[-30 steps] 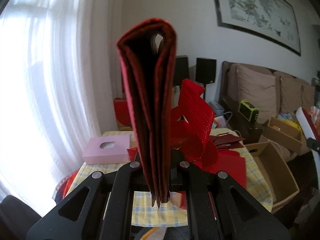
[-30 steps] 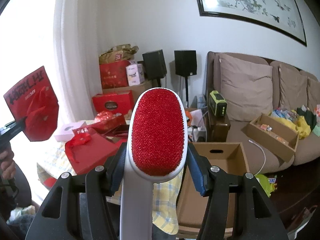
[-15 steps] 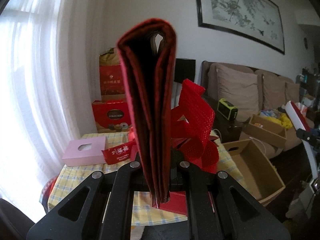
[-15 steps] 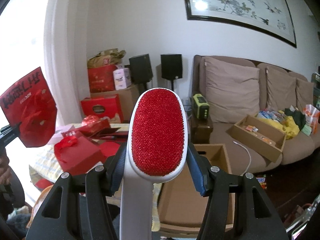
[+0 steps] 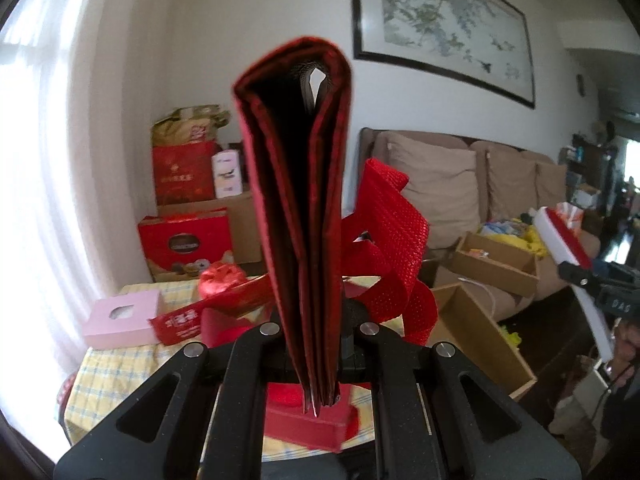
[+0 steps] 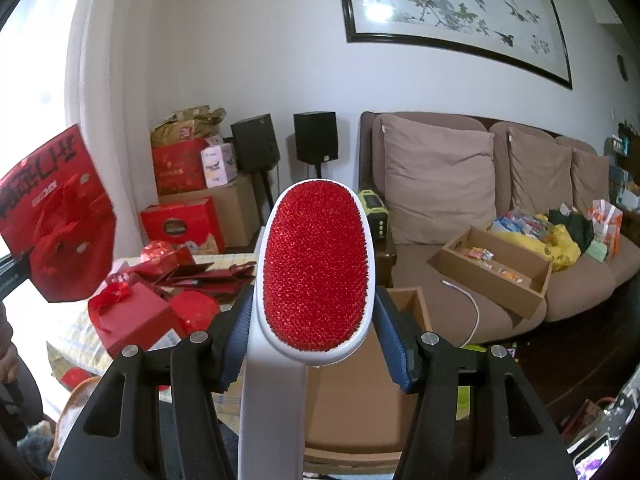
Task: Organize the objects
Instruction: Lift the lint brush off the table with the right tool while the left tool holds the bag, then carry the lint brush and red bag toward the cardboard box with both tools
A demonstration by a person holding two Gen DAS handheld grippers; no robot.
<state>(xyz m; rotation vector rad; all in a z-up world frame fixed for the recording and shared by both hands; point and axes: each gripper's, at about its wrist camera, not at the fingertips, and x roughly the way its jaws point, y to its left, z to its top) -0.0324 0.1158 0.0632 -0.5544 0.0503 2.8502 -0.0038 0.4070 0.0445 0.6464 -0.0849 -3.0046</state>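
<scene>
1. Left wrist view: the left gripper (image 5: pixel 320 376) has its jaws clenched on a folded red paper bag (image 5: pixel 296 208), which stands upright and edge-on between them. The bag's woven red handles (image 5: pixel 394 248) loop out to its right.
2. Beyond the bag lies a table (image 5: pixel 104 368) with a yellow checked cloth. On it sit a pink tissue box (image 5: pixel 120 318), a red packet (image 5: pixel 178 324) just beside that box, and a flat red box (image 5: pixel 310 424) close under the jaws.
3. An open cardboard box (image 5: pixel 480 336) stands right of the table, in front of a brown sofa (image 5: pixel 500 184). At the far right edge the lint brush (image 5: pixel 568 240) shows in the other gripper.
4. Right wrist view: the right gripper (image 6: pixel 314 340) has its jaws grasping a white lint brush (image 6: pixel 316 268) by the sides of its head, the red bristle face towards the camera and the handle running down out of view.
5. At the left edge the red paper bag (image 6: pixel 56 216) hangs in the air above the table's (image 6: pixel 76 340) near side, well apart from the brush. A red gift box (image 6: pixel 132 320) with a bow sits on the table.
</scene>
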